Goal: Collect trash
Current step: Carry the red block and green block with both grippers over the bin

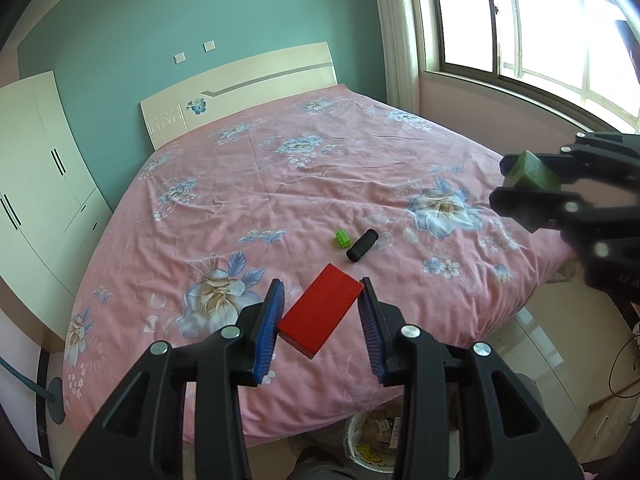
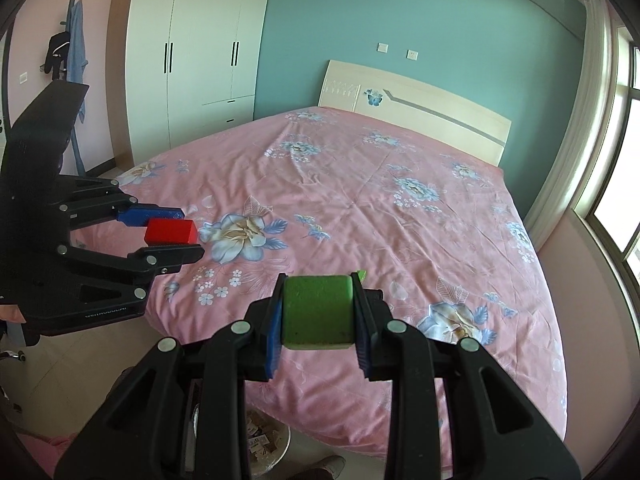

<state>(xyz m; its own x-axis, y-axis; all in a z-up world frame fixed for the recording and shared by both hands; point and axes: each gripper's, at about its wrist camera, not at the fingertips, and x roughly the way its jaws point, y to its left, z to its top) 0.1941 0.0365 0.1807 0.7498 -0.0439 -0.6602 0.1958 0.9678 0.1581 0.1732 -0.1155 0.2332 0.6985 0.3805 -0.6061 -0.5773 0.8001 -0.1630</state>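
My left gripper [image 1: 322,310] is shut on a red flat block [image 1: 320,316], held skewed by its corners above the near edge of the pink bed [image 1: 280,184]. It also shows in the right wrist view [image 2: 188,232] with the red block [image 2: 171,231] between its fingers. My right gripper [image 2: 318,312] is shut on a green sponge block [image 2: 318,312], and shows at the right of the left wrist view [image 1: 516,178] with the green block [image 1: 530,172]. A small green brick [image 1: 341,237] and a black cylinder [image 1: 362,245] lie on the bed.
A trash bin [image 1: 372,444] with paper scraps stands on the floor below the bed's near edge, also in the right wrist view [image 2: 266,444]. A white wardrobe [image 2: 192,56] stands left of the bed, a window [image 1: 540,28] to its right.
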